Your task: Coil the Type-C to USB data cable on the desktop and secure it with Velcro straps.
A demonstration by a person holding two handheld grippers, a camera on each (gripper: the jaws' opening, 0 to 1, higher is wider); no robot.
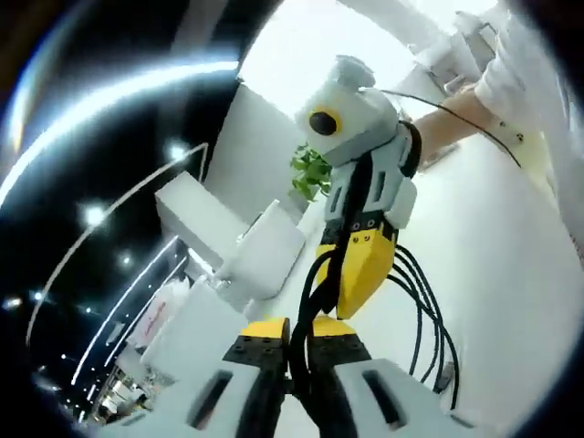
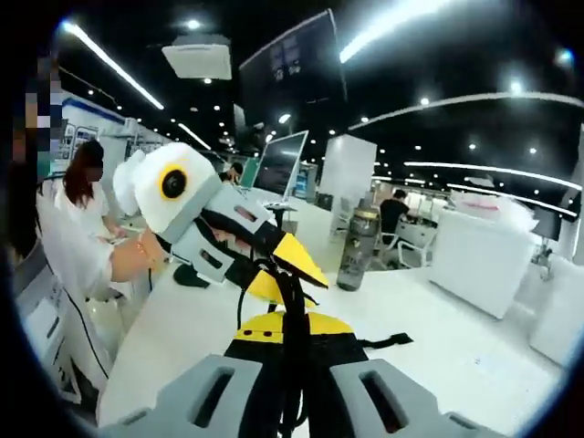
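Above the white desk (image 2: 438, 347): coiled black cable (image 1: 424, 315) pinched in nearly closed jaws of left gripper (image 1: 297, 370) and right gripper (image 2: 292, 365), loops hanging. Best kept bunched and even while wrapping Velcro strap (image 2: 388, 342).

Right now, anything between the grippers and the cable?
Nothing visible. Both jaw pairs are already shut on the cable: the left gripper and right gripper pinch it close together, its loops hanging beside them over the desk.
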